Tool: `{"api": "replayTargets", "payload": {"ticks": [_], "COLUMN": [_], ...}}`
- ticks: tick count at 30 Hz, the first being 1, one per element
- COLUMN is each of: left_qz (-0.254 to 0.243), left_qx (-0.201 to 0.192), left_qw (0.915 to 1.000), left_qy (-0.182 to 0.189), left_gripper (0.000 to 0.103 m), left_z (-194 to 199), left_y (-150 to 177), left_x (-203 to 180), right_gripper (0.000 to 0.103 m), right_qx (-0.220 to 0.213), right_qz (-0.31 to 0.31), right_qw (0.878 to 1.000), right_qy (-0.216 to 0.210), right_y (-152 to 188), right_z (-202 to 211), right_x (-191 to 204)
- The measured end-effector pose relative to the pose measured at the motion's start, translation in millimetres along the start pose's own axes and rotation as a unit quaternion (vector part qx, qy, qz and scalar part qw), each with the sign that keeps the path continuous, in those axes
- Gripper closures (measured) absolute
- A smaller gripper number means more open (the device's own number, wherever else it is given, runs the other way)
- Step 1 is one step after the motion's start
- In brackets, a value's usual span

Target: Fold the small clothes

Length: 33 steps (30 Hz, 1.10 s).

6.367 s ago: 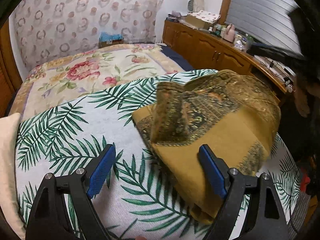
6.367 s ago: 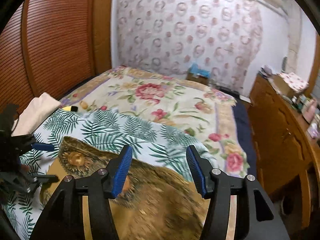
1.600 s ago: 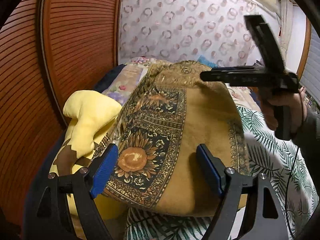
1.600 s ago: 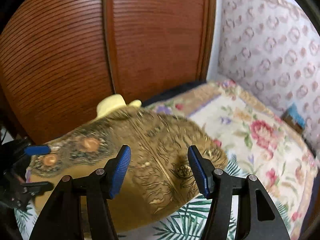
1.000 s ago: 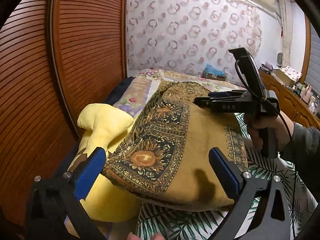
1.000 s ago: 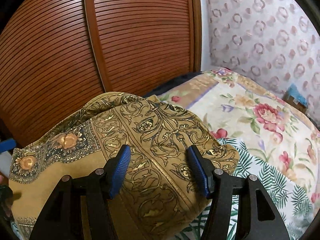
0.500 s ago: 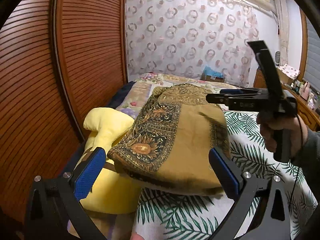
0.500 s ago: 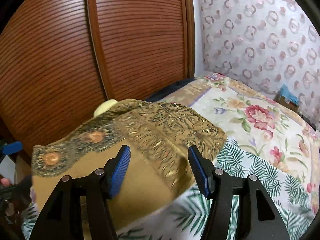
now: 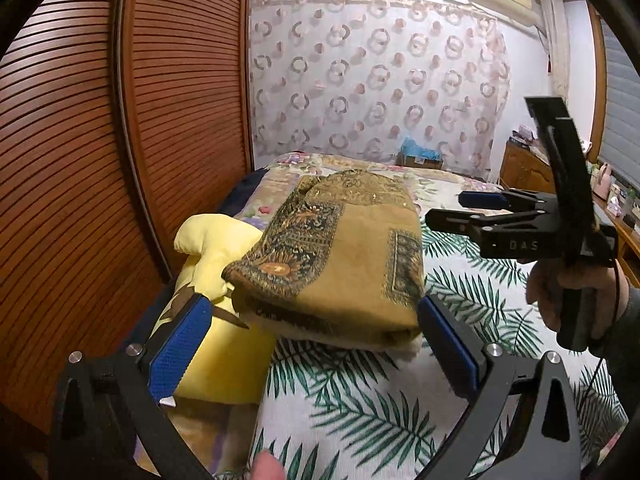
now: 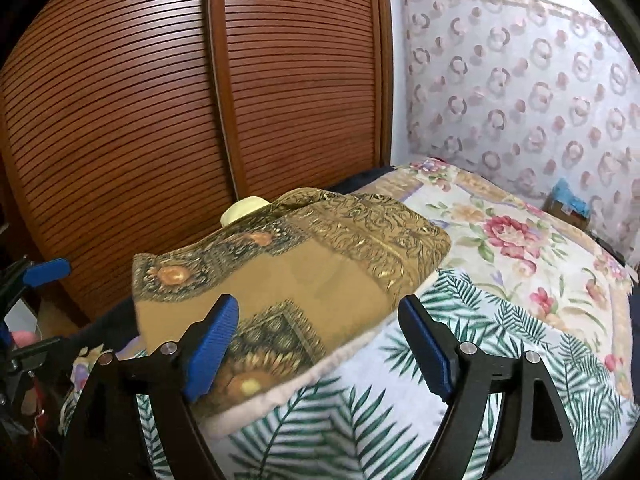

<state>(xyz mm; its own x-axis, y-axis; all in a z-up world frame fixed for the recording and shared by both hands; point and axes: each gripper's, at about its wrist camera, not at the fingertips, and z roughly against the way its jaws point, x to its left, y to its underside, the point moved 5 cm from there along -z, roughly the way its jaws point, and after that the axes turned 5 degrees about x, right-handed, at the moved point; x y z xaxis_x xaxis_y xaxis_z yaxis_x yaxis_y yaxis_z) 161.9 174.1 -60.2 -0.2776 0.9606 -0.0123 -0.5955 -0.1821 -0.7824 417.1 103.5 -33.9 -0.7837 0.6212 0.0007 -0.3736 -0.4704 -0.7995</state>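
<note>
Spanning most of both views, a bed spread with a white sheet printed in green palm leaves (image 9: pixel 352 412) is seen beside a brown slatted wooden wardrobe door (image 9: pixel 80 160), with a cream floral quilt (image 10: pixel 520 232) further back. Resting at the sheet's edge nearest the wardrobe is the task's thing, a folded mustard-yellow garment with dark ornate sunflower-patterned borders and a pale fleecy lining (image 9: pixel 344 256), its far side lapped partly over a soft yellow cushion-like cloth (image 9: pixel 212 248). It is judged soft, thick and light to moderate in weight, floppy rather than stiff, not fragile, and grippy thanks to the fleecy underside; layers could be expected to slide apart if only the top ply is pinched. Hold is best taken at the thick folded edge nearest the cameras or at a bordered corner, with all layers caught together. The left gripper (image 9: pixel 320 344) is spread wide with nothing between its blue pads, the garment lying just beyond it. The right gripper (image 10: pixel 320 344) has just been opening and is likewise spread, empty, and apart from the cloth; it is seen side-on, held by a hand (image 9: pixel 576 292).
</note>
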Motion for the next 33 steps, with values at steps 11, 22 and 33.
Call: {"api": "replayTargets", "payload": {"ticks": [11, 22, 33], "left_qz": [0.001, -0.034, -0.065], "left_qx": [0.014, 0.0, -0.018], "left_qw": [0.9993, 0.9971, 0.9917], "left_qy": [0.036, 0.068, 0.109], "left_gripper": [0.0, 0.0, 0.0], "left_z": [10, 32, 63], "left_y": [23, 23, 24], "left_x": [-18, -69, -126], "right_gripper": [0.019, 0.019, 0.016], "right_qx": [-0.015, -0.035, -0.059], "right_qz": [-0.015, -0.055, -0.105], "right_qw": [0.999, 0.994, 0.984], "right_qy": [0.027, 0.083, 0.13], "right_y": [45, 96, 147], "right_z": [69, 163, 256], "right_x": [20, 28, 40]}}
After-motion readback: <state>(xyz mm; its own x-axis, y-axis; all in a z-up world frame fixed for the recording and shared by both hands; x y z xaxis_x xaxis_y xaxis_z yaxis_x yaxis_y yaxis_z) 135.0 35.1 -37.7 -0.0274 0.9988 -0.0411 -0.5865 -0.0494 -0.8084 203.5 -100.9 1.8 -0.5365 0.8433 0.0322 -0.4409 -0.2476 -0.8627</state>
